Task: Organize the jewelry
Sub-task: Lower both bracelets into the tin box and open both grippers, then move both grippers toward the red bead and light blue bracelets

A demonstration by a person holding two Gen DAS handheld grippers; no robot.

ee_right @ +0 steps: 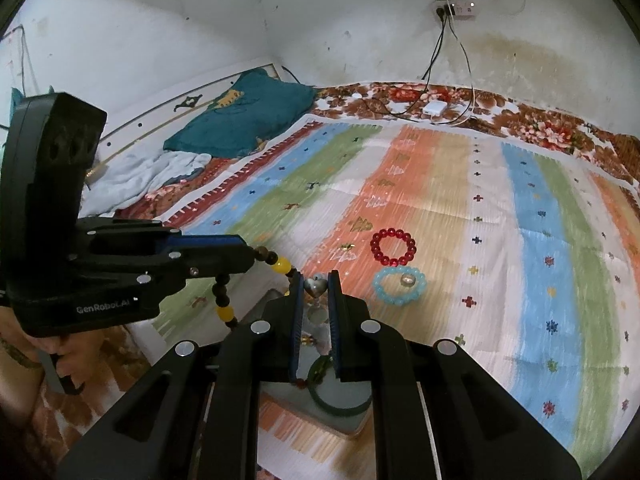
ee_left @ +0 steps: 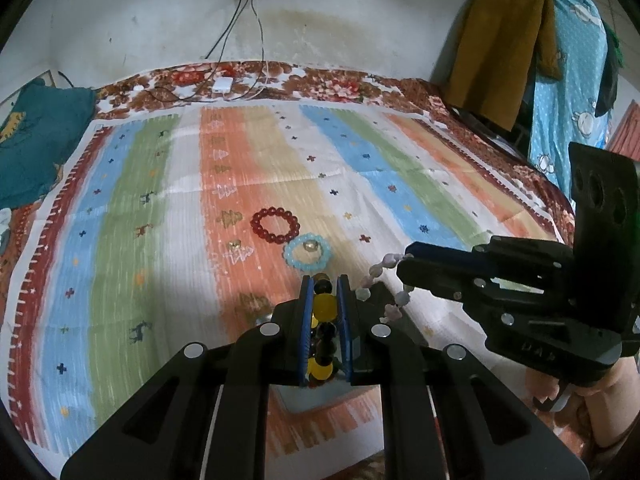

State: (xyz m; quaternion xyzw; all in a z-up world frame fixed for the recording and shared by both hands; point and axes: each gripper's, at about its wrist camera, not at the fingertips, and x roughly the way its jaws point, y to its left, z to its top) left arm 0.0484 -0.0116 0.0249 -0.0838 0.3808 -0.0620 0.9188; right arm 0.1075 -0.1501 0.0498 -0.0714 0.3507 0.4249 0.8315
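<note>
Bracelets point(ee_left: 275, 225) lie mid-mat with open cloth around; both grippers' jaws clench bead strings.

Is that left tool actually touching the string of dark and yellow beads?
Touching. In the left wrist view, the left tool is shut on the dark and yellow beads, blue pads pressed against both sides.

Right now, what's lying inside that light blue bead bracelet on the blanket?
A small ring lies inside the light blue bracelet, on the striped blanket. Its details are too small to tell.
</note>
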